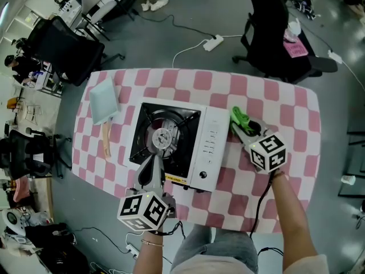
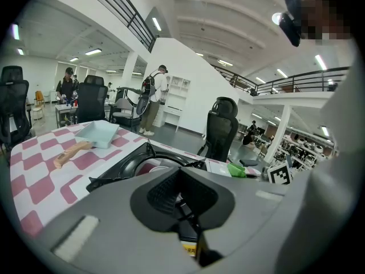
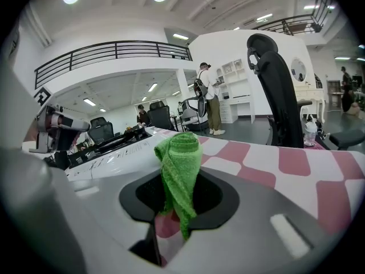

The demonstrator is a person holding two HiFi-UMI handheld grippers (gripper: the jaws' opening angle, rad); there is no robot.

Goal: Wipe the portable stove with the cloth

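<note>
The right gripper (image 1: 242, 128) clamps cloth (image 1: 239, 117) just beside the stove (image 1: 209, 137) edge.

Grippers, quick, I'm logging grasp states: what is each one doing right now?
Left gripper: jaws shut, nothing between them.
Right gripper: jaws shut on the green cloth.

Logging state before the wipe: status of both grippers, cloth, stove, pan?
portable stove: bare, no pot, no flame seen.
green cloth: bunched, beside the portable stove.
left gripper: shut, empty, tips over the portable stove's front.
right gripper: shut on green cloth.
blue pan: empty, left of the portable stove.
</note>
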